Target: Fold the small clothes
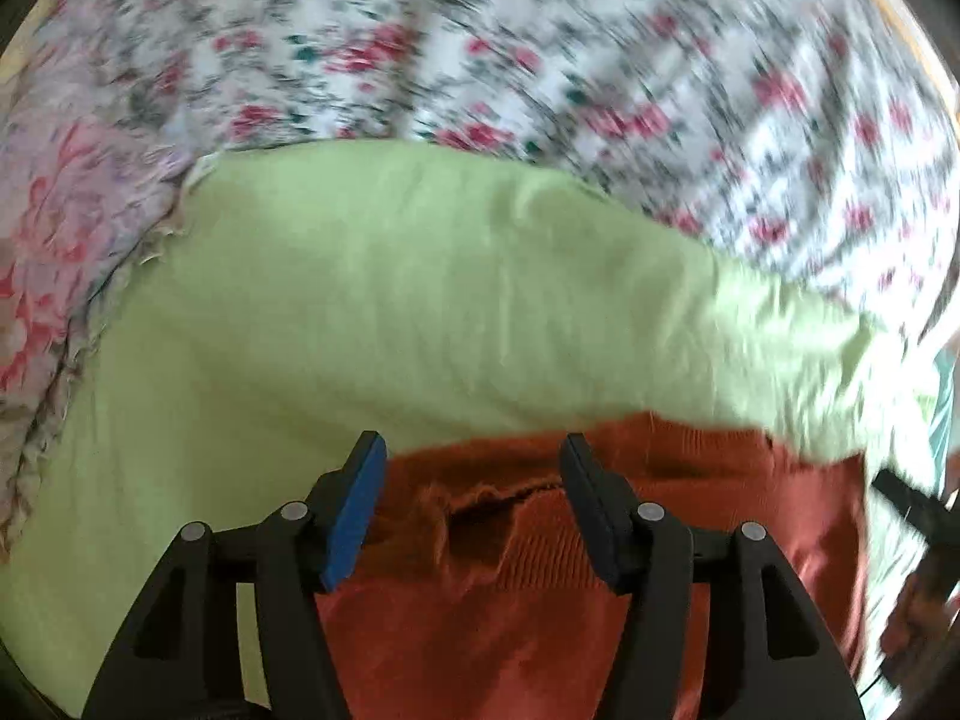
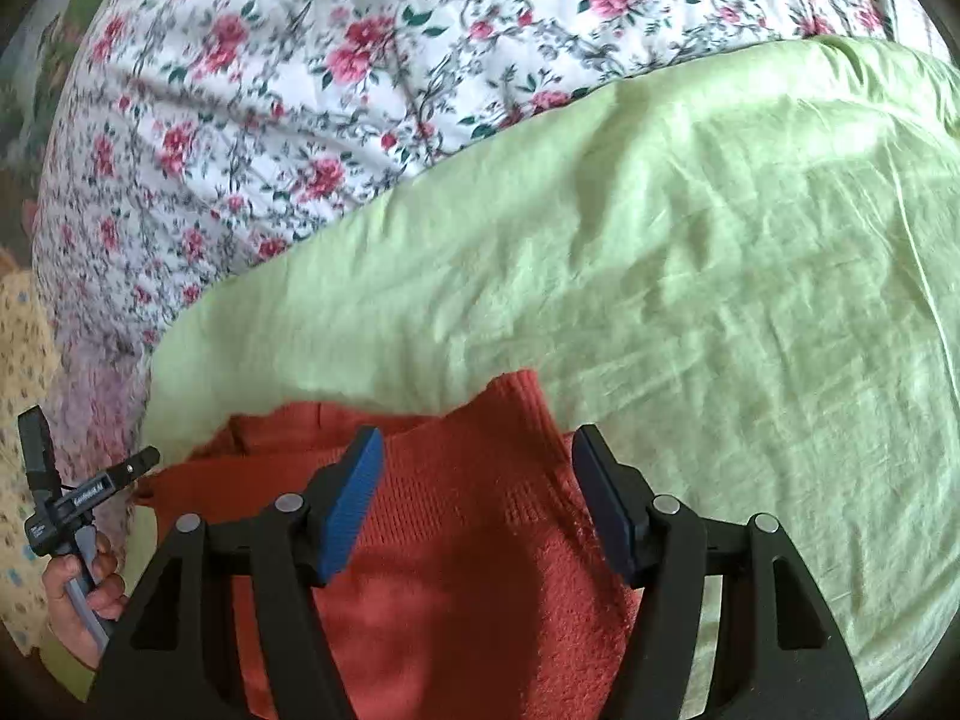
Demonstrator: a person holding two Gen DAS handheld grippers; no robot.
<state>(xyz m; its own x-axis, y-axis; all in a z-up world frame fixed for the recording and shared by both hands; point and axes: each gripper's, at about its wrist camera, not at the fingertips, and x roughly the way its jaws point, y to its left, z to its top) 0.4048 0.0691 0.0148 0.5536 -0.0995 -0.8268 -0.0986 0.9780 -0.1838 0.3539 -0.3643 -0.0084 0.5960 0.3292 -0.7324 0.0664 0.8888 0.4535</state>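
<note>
A rust-orange knit garment [image 1: 540, 570] lies on a light green sheet [image 1: 360, 300]. In the left wrist view my left gripper [image 1: 471, 450] is open, its fingers spread just above the garment's frayed edge, with nothing between them. In the right wrist view my right gripper [image 2: 477, 444] is open above the same orange garment [image 2: 456, 540], near a raised corner of it. The left gripper [image 2: 90, 480] and the hand that holds it show at the far left of the right wrist view.
A white floral quilt [image 2: 300, 90] lies beyond the green sheet [image 2: 720, 300]. A pink flowered cloth [image 1: 54, 228] lies at the left. A yellow patterned fabric [image 2: 18, 390] shows at the left edge. The left wrist view is motion-blurred.
</note>
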